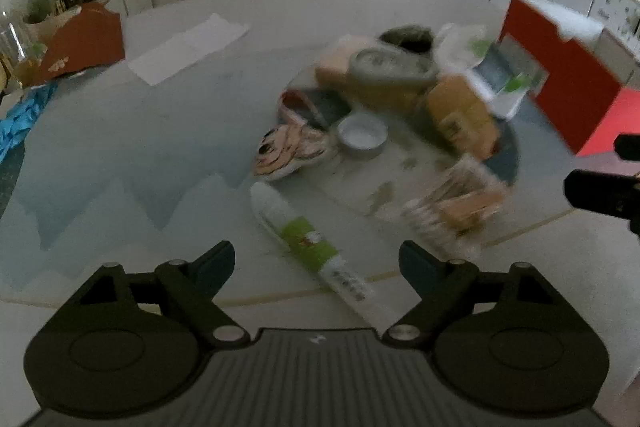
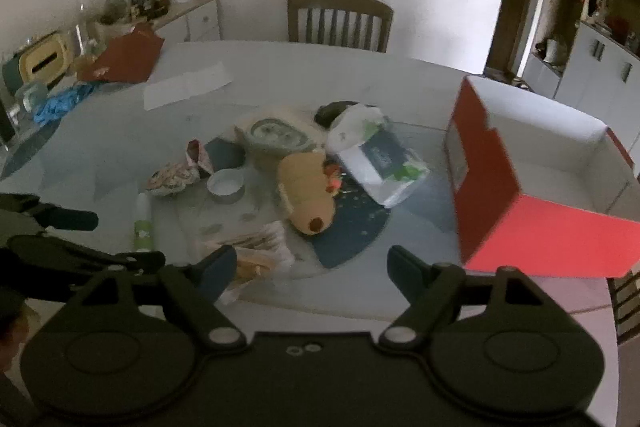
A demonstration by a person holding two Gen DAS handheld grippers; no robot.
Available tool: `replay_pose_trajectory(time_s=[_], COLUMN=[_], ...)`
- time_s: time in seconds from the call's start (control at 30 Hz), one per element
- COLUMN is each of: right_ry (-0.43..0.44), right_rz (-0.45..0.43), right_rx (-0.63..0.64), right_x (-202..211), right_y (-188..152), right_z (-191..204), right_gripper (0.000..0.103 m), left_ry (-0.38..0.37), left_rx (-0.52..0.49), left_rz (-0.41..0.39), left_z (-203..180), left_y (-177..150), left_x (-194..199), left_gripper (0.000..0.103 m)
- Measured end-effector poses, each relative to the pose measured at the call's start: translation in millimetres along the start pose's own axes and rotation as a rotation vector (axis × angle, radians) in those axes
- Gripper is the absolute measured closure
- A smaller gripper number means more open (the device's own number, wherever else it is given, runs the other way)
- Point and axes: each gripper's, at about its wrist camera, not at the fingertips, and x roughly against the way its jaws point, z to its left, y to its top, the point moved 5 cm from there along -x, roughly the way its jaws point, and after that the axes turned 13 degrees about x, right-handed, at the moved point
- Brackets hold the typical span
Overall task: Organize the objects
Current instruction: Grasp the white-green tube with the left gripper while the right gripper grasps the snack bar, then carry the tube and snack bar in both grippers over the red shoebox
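A pile of objects lies mid-table: a white tube with a green label (image 1: 308,239) (image 2: 143,223), a small white bowl (image 1: 362,137) (image 2: 226,185), a tan plush toy (image 2: 308,191) (image 1: 460,115), a striped pouch (image 1: 288,151) (image 2: 172,181), a clear snack packet (image 1: 452,203) (image 2: 256,247) and a white bag (image 2: 380,163). An open red box (image 2: 520,167) (image 1: 560,67) stands at the right. My left gripper (image 1: 316,265) is open above the tube. My right gripper (image 2: 312,269) is open, its left finger over the snack packet.
A round white table (image 1: 120,155) with a glass turntable holds a paper sheet (image 1: 188,43), a blue cloth (image 1: 20,123) and a brown box (image 1: 84,39) at the far left. A wooden chair (image 2: 340,19) stands behind. Cabinets are at the right.
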Motion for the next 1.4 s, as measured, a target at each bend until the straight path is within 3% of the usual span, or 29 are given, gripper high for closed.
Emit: replay_pose_trajectory(time_s=[0.3,0.37,0.5,0.57,0.7,0.9,1.17,1.2,1.33,1.4], right_ry=[0.052,0.067,0.102,0.118,0.128,0.117,0.112,0.112,0.098,0.098], right_rz=[0.074,0.088,0.110,0.120,0.148,0.158,0.146,0.143,0.130,0.144], right_rx=[0.021,0.021,0.019,0.018,0.015,0.028,0.035,0.036,0.048,0.041], right_x=[-36,-42,-52,-55,-63,-67,-61,-60,-54,-55], right_y=[9,11,12,12,11,12,16,17,21,20], right_z=[21,26,34,36,40,44,44,44,43,42], right_gripper=[0.025,0.028,0.032,0.033,0.041,0.047,0.056,0.058,0.089,0.090], left_ry=[-0.024,-0.028,-0.040,-0.043,-0.047,-0.059,-0.100,-0.110,-0.145,-0.158], left_rx=[-0.024,-0.029,-0.048,-0.057,-0.065,-0.058,-0.041,-0.037,-0.040,-0.046], left_rz=[0.056,0.071,0.060,0.052,0.042,0.048,0.072,0.074,0.067,0.062], left_z=[10,12,13,14,17,23,32,32,33,31], left_y=[3,2,3,3,8,12,14,15,18,19], left_x=[-20,-24,-25,-25,-23,-23,-22,-21,-15,-12], left_gripper=[0.016,0.026,0.028,0.034,0.058,0.080,0.083,0.083,0.083,0.083])
